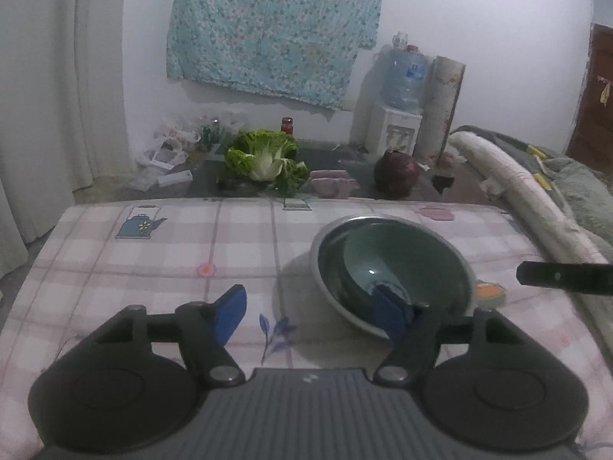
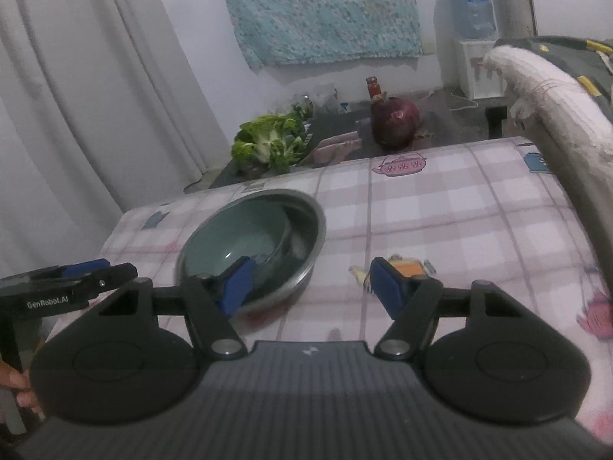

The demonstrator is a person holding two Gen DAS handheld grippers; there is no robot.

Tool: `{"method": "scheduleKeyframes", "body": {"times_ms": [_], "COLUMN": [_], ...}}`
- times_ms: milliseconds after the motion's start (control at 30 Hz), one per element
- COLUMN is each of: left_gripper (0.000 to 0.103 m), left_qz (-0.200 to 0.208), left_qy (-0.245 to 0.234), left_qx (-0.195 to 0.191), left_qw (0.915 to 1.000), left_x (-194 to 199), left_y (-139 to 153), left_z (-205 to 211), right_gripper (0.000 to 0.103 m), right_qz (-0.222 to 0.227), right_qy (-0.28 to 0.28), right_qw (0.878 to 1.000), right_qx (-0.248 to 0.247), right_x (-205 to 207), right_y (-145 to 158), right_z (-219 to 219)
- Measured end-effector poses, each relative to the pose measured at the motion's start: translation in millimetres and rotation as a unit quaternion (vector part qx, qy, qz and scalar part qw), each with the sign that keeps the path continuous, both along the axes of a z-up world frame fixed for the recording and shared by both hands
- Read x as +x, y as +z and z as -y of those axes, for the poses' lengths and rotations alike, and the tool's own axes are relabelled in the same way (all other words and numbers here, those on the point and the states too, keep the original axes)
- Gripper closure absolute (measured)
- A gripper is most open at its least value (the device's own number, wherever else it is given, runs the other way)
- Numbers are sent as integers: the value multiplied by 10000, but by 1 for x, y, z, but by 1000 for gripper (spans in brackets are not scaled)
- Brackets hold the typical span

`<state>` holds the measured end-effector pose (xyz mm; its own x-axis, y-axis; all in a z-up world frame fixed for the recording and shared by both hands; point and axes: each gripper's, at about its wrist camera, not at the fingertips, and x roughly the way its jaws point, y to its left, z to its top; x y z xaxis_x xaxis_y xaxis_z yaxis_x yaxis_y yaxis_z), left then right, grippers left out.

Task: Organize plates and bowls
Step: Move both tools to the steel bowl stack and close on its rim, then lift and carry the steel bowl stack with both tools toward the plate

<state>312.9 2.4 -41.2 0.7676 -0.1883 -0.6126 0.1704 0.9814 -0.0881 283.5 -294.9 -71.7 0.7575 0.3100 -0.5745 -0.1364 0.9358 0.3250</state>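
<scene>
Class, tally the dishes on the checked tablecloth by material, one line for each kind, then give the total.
Metal bowl: 1
Green ceramic bowl, nested inside the metal one: 1
Plates: 0
Total: 2

You see a white wall [image 1: 459,19] at the back of the room. A blue flowery cloth [image 1: 272,27] hangs on it. Long white curtains [image 2: 84,76] hang down on the left. A white water stand with a big blue bottle [image 1: 402,76] sits by the wall. A brown wooden door [image 1: 594,96] is far right. Close to you is a table with a pink checked cloth [image 1: 153,253]. The light is dim and grey.
</scene>
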Motion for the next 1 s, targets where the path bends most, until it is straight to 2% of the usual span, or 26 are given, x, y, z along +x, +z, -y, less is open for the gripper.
{"method": "scheduleKeyframes", "body": {"times_ms": [33, 267, 333, 600, 700, 767, 800, 867, 1000], "left_gripper": [39, 52, 61, 62, 72, 82, 88, 88, 89], "left_qz": [-32, -425, -514, -666, -744, -757, -770, -767, -867], "left_qy": [2, -54, -79, -136, -183, -240, -269, -241, -258], "left_qx": [-9, -363, -396, -493, -624, -665, -676, -609, -716], "left_qw": [10000, 9984, 9979, 9965, 9951, 9946, 9944, 9949, 9933], "left_x": [5, 41, 46, 64, 69, 70, 71, 70, 66], "left_y": [-3, -24, -30, -43, -44, -44, -44, -43, -42], "left_z": [0, -4, -6, -6, -6, -3, -2, 2, 2], "right_gripper": [41, 55, 57, 72, 77, 88, 90, 90, 91], "right_qz": [-39, -289, -348, -630, -721, -745, -739, -703, -782], "right_qy": [2, 95, 131, 220, 250, 301, 355, 353, 376], "right_qw": [10000, 9995, 9993, 9978, 9970, 9965, 9963, 9967, 9955], "right_qx": [-17, -8, 6, 47, 139, 232, 264, 176, 373], "right_x": [9, 56, 64, 91, 99, 103, 104, 103, 97], "right_y": [-2, -22, -28, -49, -57, -60, -60, -60, -60], "right_z": [-1, -9, -11, -15, -16, -18, -20, -24, -19]}}
